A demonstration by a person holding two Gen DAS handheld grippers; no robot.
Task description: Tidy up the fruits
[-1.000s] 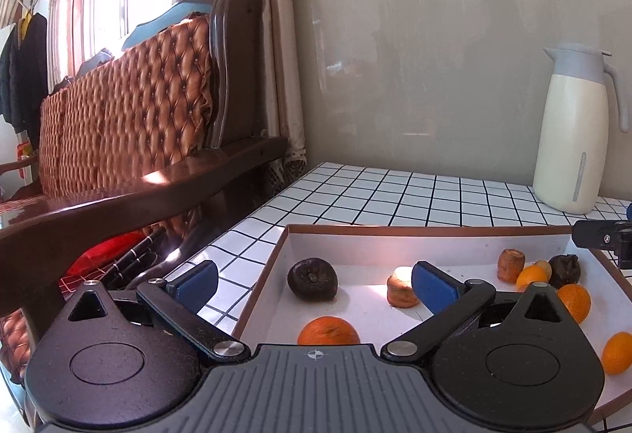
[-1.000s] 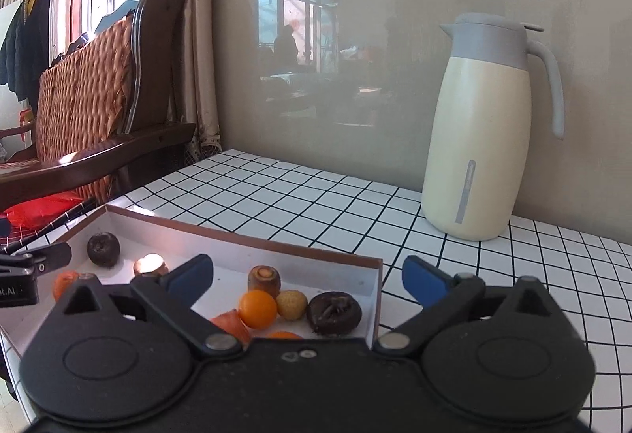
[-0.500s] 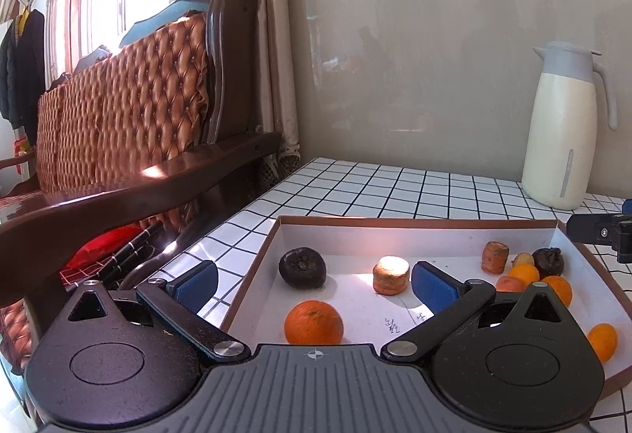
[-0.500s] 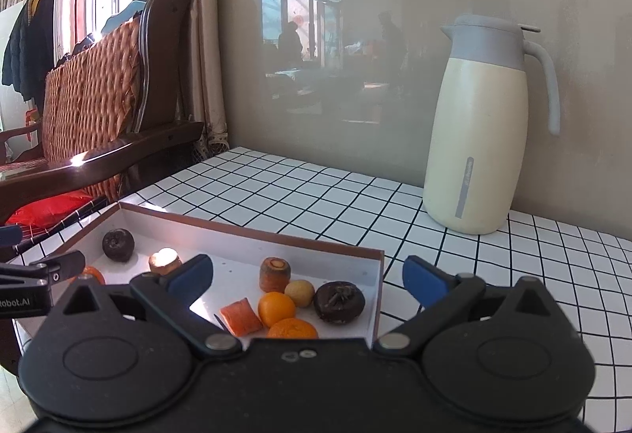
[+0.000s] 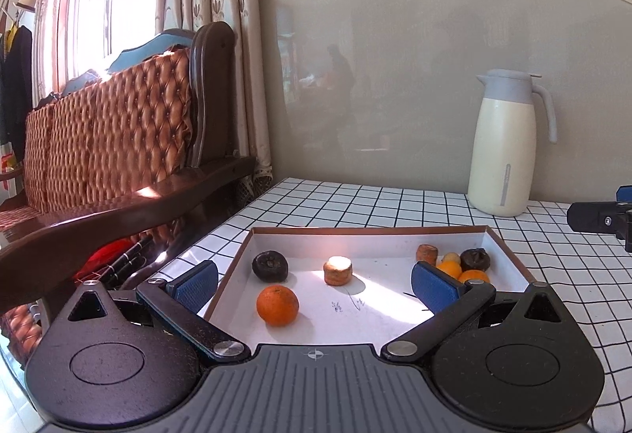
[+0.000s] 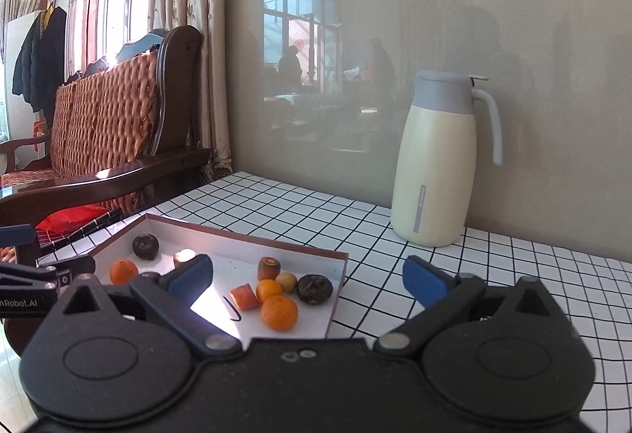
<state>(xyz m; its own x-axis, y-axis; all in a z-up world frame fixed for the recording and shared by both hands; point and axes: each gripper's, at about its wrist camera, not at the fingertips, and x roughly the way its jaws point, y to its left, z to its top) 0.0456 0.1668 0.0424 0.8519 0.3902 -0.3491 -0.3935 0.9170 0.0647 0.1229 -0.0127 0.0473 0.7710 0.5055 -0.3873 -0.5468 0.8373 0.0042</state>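
Observation:
A shallow white box with a brown rim [image 5: 367, 230] [image 6: 252, 235] lies on the checked table. In its left part sit an orange [image 5: 277, 305] [image 6: 123, 271], a dark wrinkled fruit [image 5: 270, 266] [image 6: 145, 245] and a tan sunlit chunk [image 5: 337, 270]. At its right end cluster a brown chunk [image 6: 269, 268], a small yellow fruit [image 6: 286, 281], two oranges [image 6: 279, 312], an orange slice [image 6: 244, 296] and another dark fruit [image 6: 314, 288]. My left gripper [image 5: 314, 283] hovers open and empty over the box's near edge. My right gripper [image 6: 306, 277] is open and empty above the box's right end.
A cream jug with a grey lid [image 5: 507, 142] [image 6: 436, 160] stands at the back right against the grey wall. A wooden sofa with a quilted orange back [image 5: 106, 125] flanks the table's left edge. Bare checked tabletop [image 6: 493, 259] lies right of the box.
Both grippers have pulled back and risen, so the box and fruits appear smaller and farther. Both stay open; no fruit has moved.

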